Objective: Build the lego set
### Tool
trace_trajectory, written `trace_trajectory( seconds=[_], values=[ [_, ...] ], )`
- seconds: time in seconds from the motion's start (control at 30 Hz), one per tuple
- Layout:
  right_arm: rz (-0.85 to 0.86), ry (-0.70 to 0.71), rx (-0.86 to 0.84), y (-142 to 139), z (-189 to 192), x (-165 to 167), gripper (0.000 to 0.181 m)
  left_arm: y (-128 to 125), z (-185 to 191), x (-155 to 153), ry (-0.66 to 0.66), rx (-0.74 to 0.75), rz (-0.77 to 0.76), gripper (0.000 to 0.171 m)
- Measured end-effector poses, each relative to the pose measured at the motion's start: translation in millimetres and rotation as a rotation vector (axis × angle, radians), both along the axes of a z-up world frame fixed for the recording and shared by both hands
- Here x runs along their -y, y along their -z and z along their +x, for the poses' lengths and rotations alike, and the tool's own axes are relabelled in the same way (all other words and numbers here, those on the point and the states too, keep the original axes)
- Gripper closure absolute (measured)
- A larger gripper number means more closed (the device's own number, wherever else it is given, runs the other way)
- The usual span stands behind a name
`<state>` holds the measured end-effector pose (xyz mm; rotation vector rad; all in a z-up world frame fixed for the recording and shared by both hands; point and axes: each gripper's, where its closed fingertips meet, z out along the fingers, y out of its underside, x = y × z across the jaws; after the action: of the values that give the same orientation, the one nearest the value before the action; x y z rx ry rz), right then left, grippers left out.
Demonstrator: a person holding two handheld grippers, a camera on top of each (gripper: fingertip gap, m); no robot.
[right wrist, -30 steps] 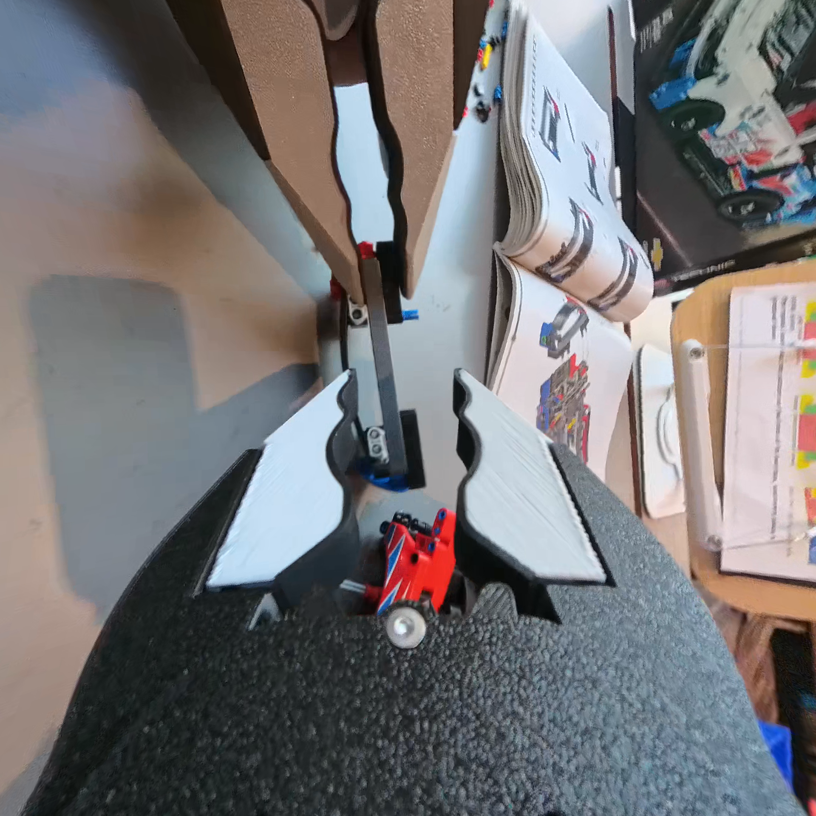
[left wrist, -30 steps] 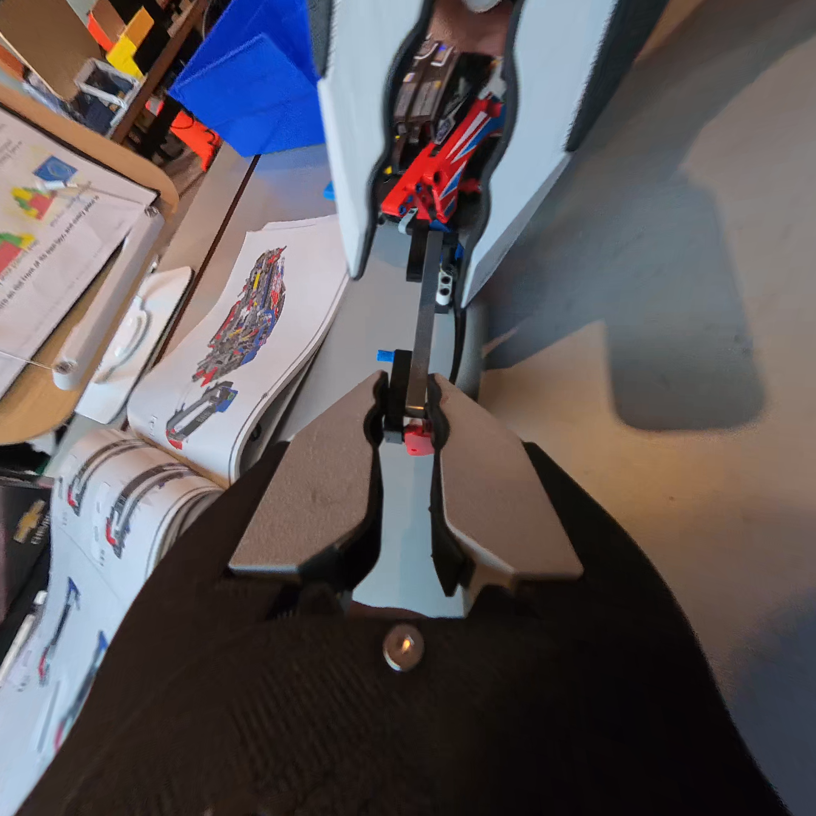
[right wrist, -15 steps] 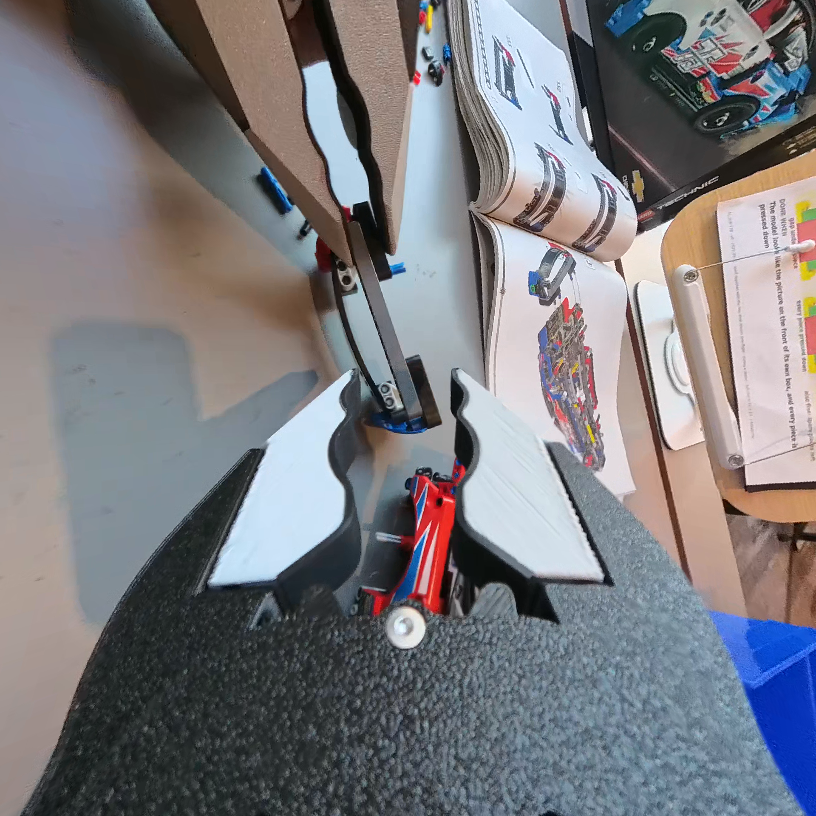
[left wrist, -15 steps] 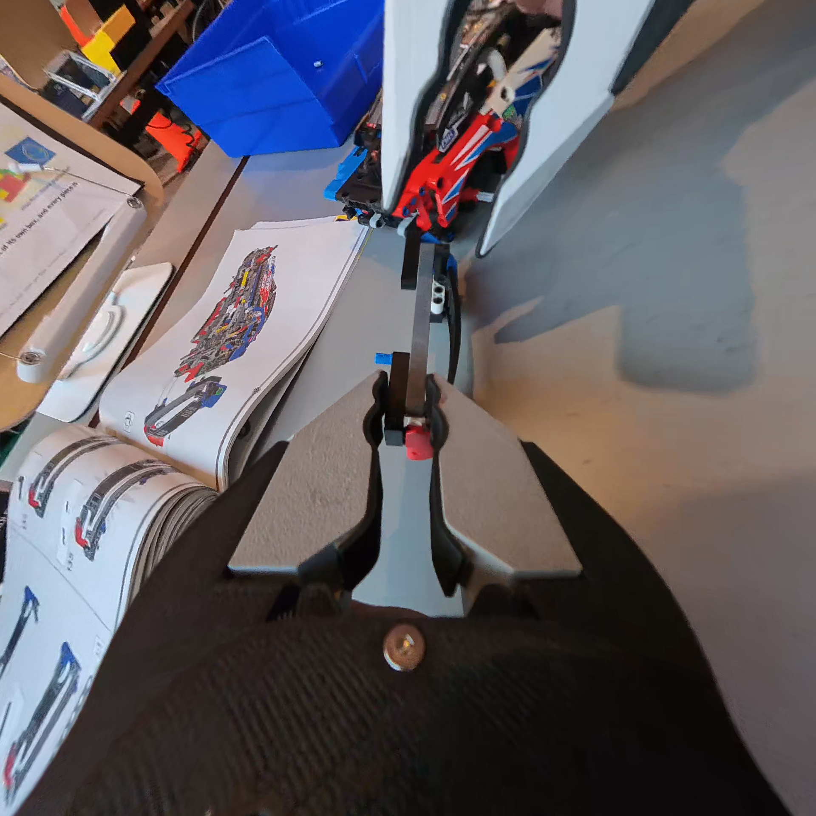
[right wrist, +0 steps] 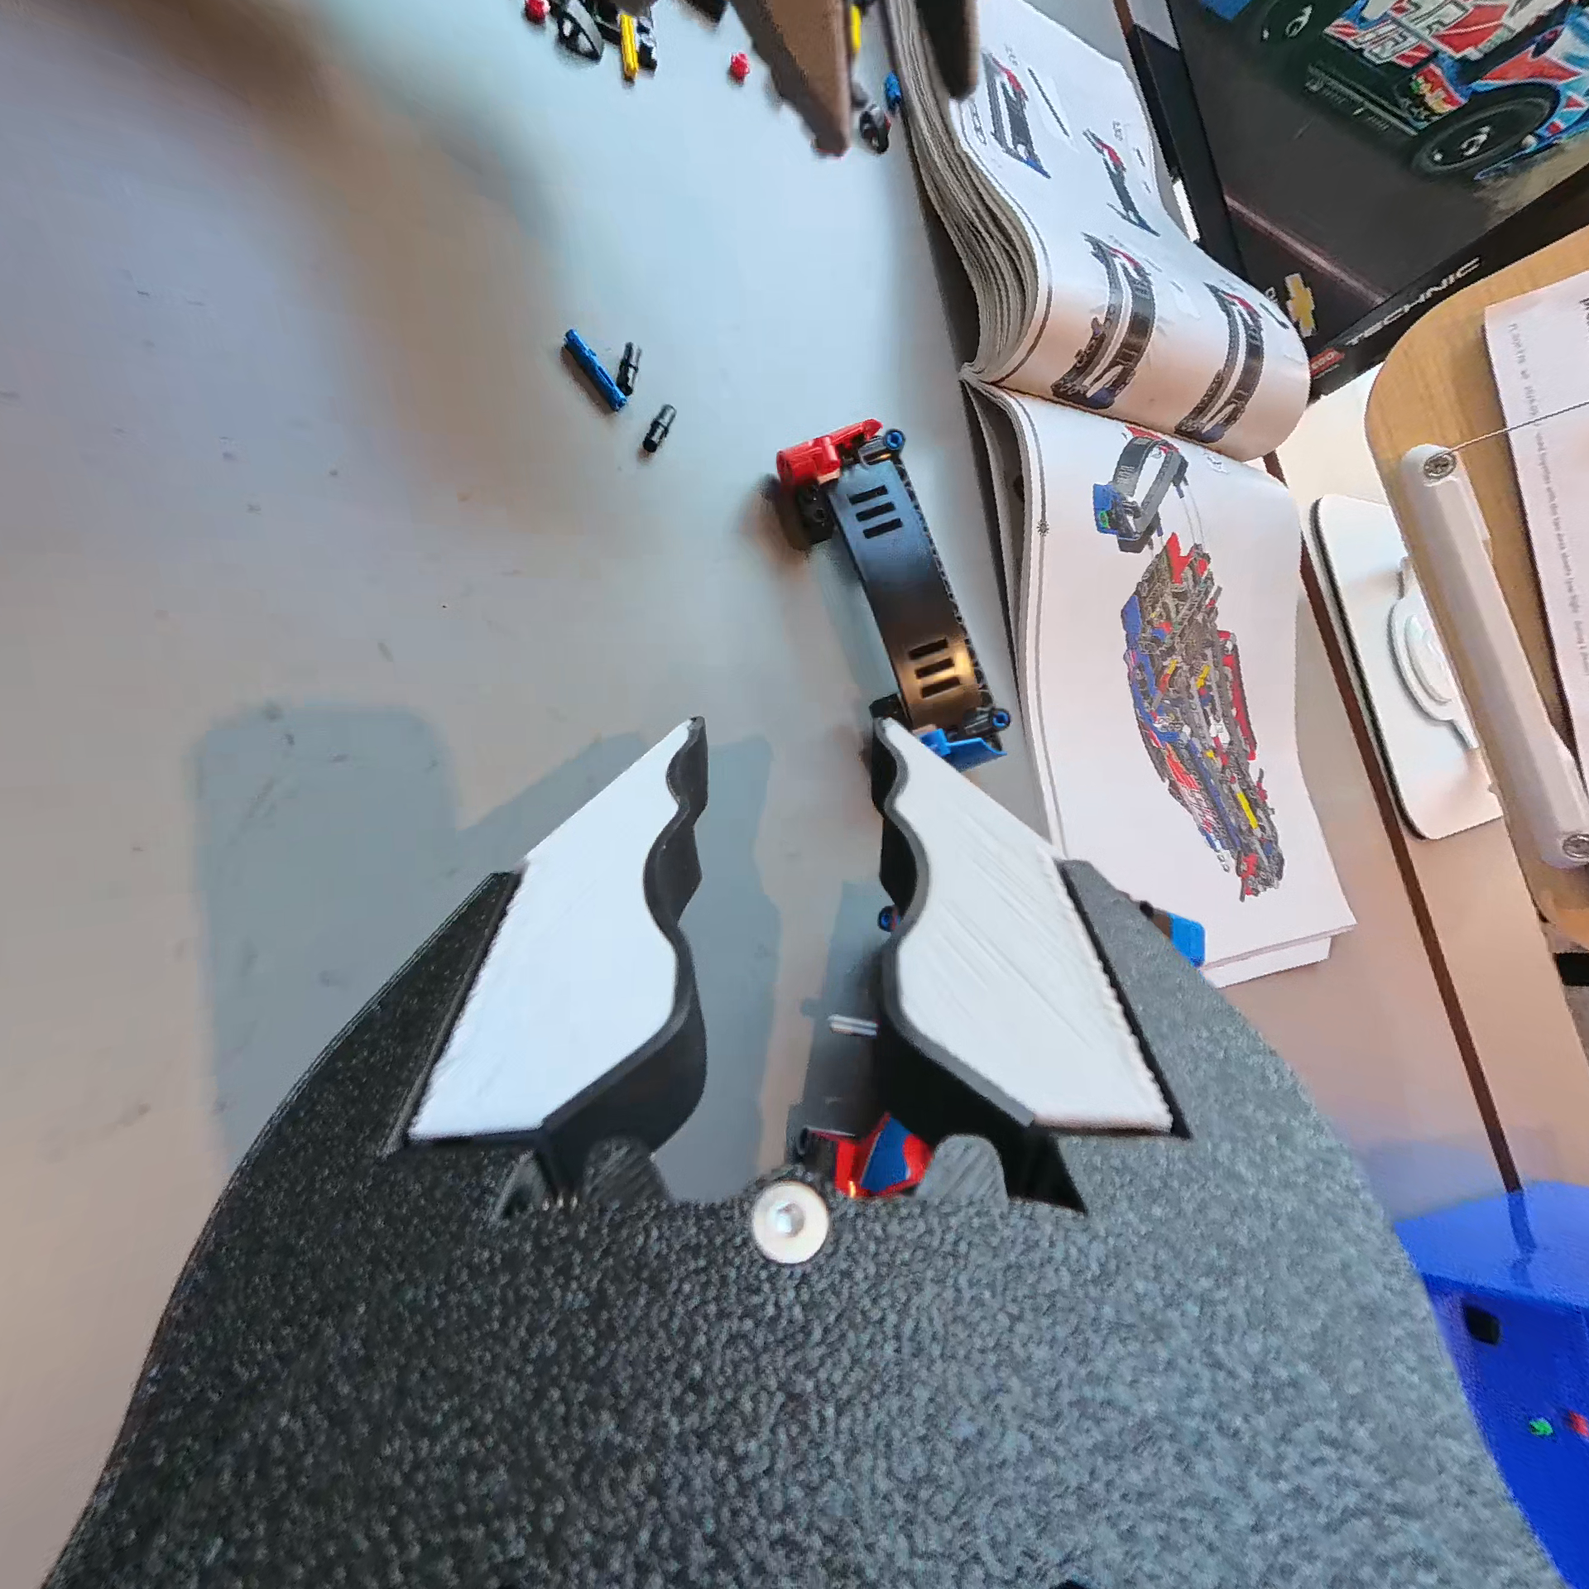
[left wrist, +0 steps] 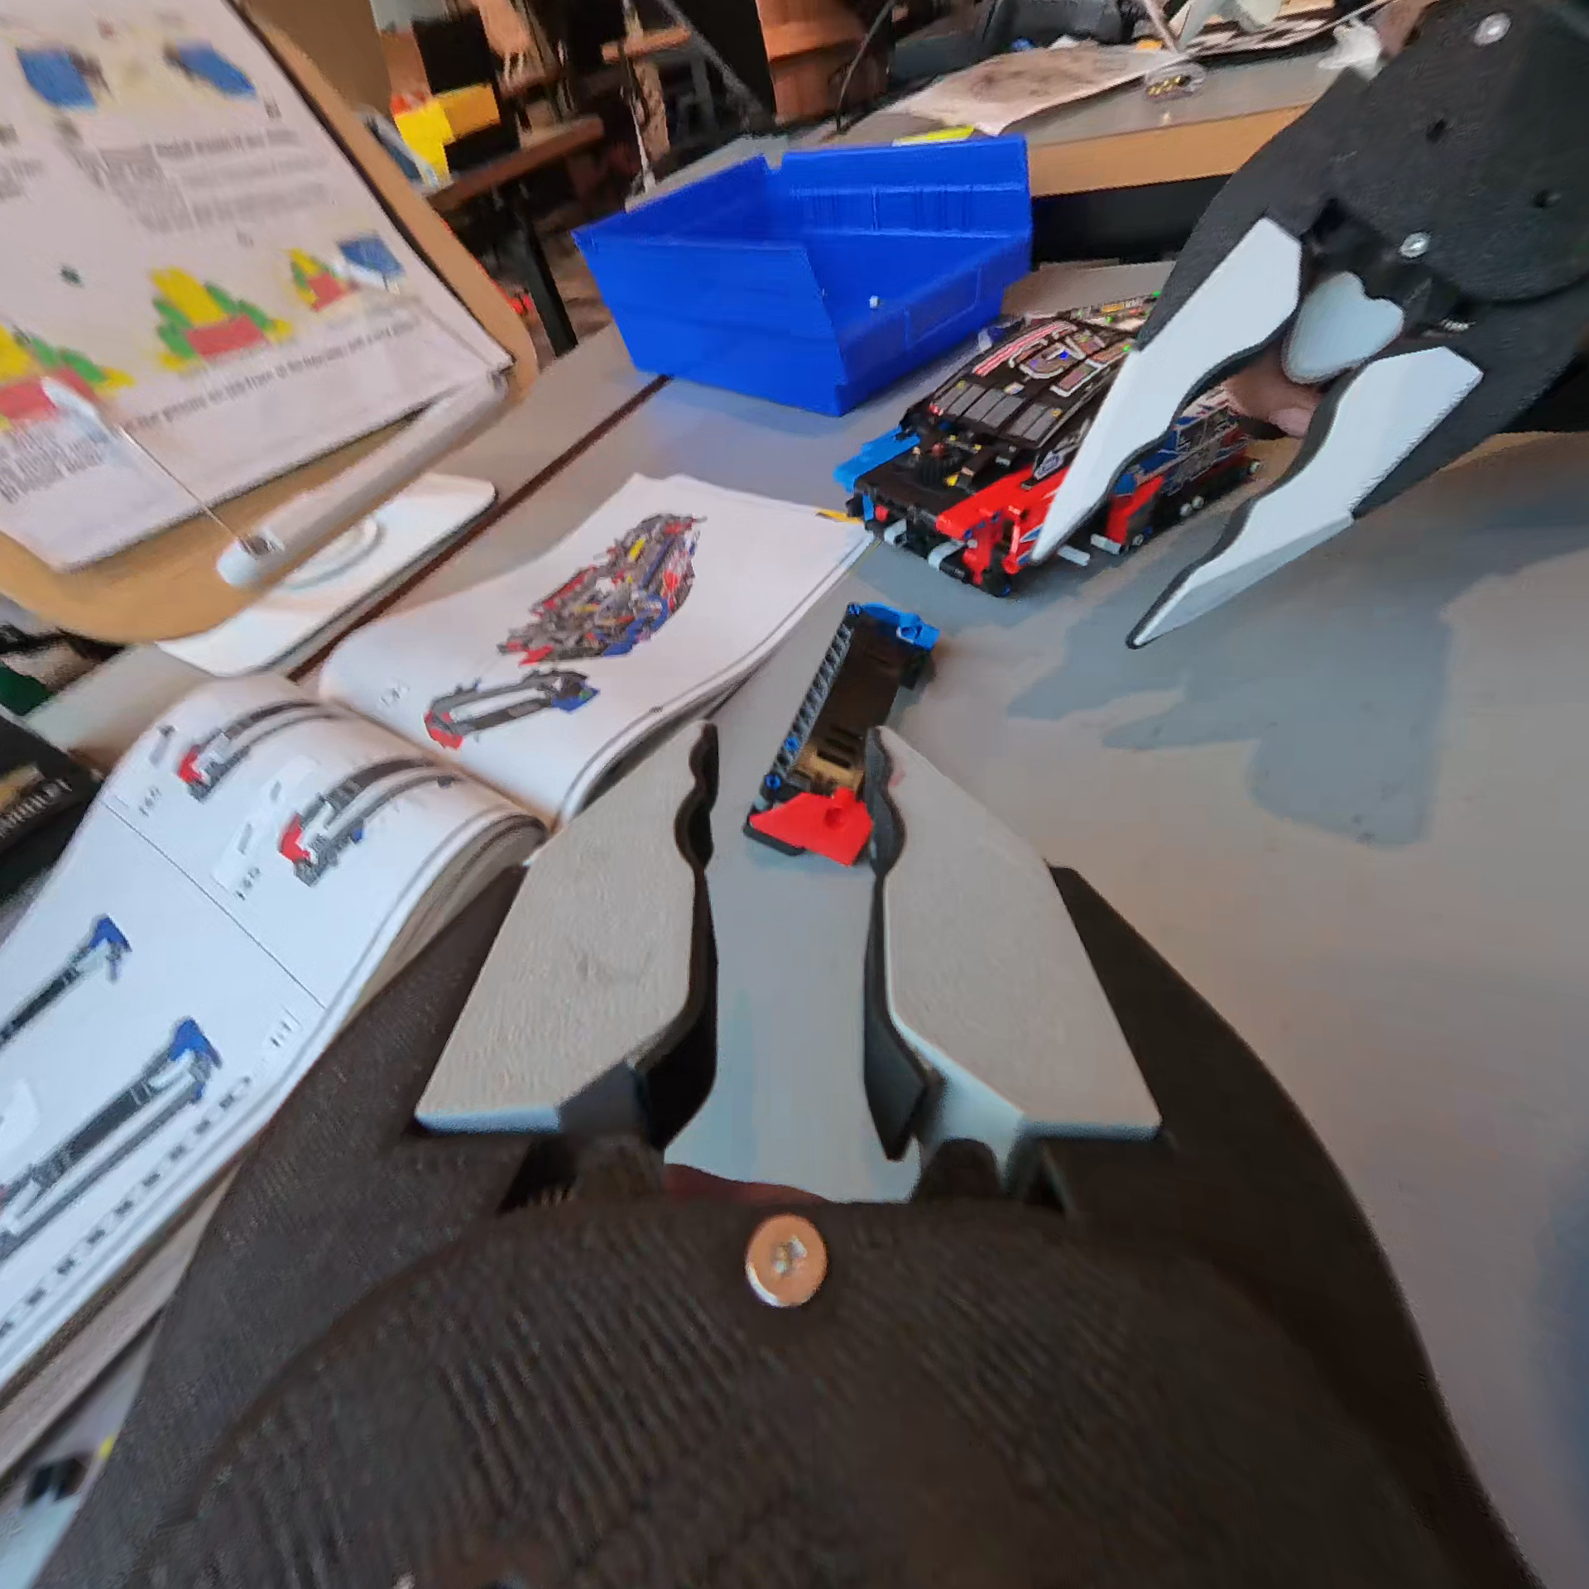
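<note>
Left gripper (left wrist: 787,757) fingers spread, nothing between them touching; the black curved lego panel (right wrist: 894,593) with a red piece on one end and a blue piece on the other lies flat on the grey bench (right wrist: 344,430), just past the left fingertips and right beside the open instruction booklet (left wrist: 602,619). Right gripper (right wrist: 787,748) fingers also spread, empty, hovering near the panel's blue end; in the left wrist view it hangs over the partly built lego car (left wrist: 1015,438), which sits on the bench in front of the blue bin (left wrist: 817,266). Loose pins (right wrist: 602,378), blue and black, lie well apart from the panel. Lego box (right wrist: 1376,112) sits beyond the booklet.
</note>
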<state>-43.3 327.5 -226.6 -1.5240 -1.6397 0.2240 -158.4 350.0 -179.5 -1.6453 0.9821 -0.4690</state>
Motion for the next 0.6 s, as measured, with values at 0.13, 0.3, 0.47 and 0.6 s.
trace_trajectory(
  seconds=[0.13, 0.3, 0.47, 0.6],
  values=[
    [0.040, -0.008, 0.067, -8.7, -6.8, -23.2, 0.140, 18.7, -2.2, -13.8, -0.069, -0.032, -0.081, 0.139],
    [-0.150, -0.122, 0.190, -15.6, -35.2, -53.0, 0.139, 39.7, 6.3, -17.0, -0.066, -0.024, -0.211, 0.134],
    [-0.496, -0.243, 0.392, 2.6, -47.6, -60.4, 0.145, 55.8, 11.8, -16.8, -0.058, -0.075, -0.254, 0.129],
    [-0.616, -0.225, 0.523, 17.8, -43.5, -76.6, 0.130, 62.0, 15.4, -17.8, -0.057, -0.090, -0.276, 0.126]
  ],
)
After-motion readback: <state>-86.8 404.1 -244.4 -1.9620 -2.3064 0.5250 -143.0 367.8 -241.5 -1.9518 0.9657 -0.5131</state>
